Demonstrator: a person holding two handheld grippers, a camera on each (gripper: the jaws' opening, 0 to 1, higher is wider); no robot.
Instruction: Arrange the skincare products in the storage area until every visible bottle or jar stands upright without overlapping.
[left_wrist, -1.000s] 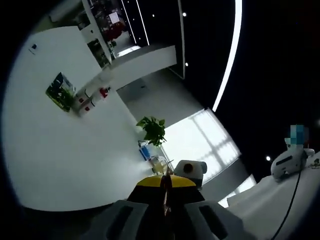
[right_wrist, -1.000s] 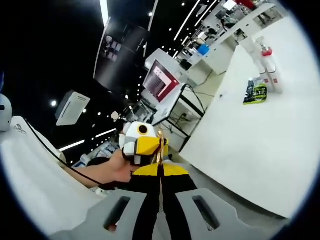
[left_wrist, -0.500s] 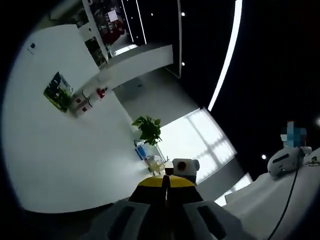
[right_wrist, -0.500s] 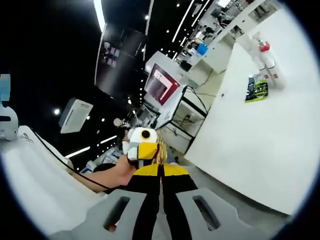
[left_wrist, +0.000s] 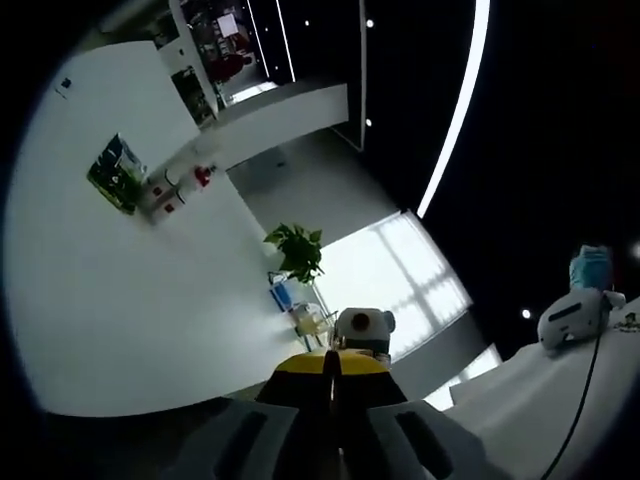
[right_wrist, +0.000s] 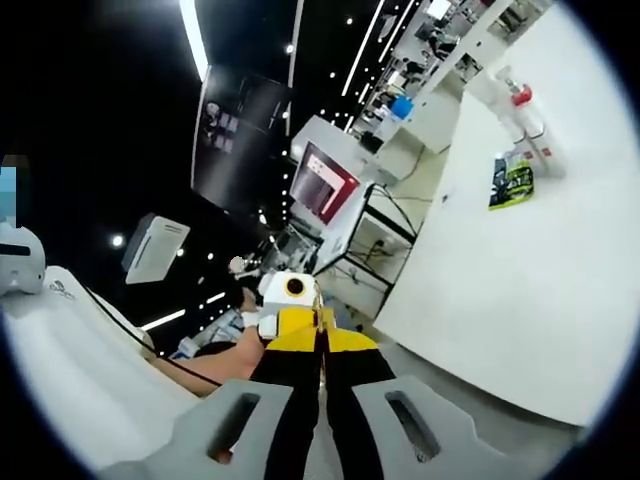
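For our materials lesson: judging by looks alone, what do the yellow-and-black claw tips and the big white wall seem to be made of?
Right claw: tips look like moulded plastic, yellow over black, matte with even colour and no shine; rubber pads are possible. The left claw looks the same. White wall: seemingly painted plaster or panel, smooth and matte, evenly lit without reflections.

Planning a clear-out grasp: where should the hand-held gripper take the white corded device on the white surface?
Probably take the white device across its rounded body, approaching from the end opposite its black cable. It lies elongated on the white surface; finer detail is too small to tell.
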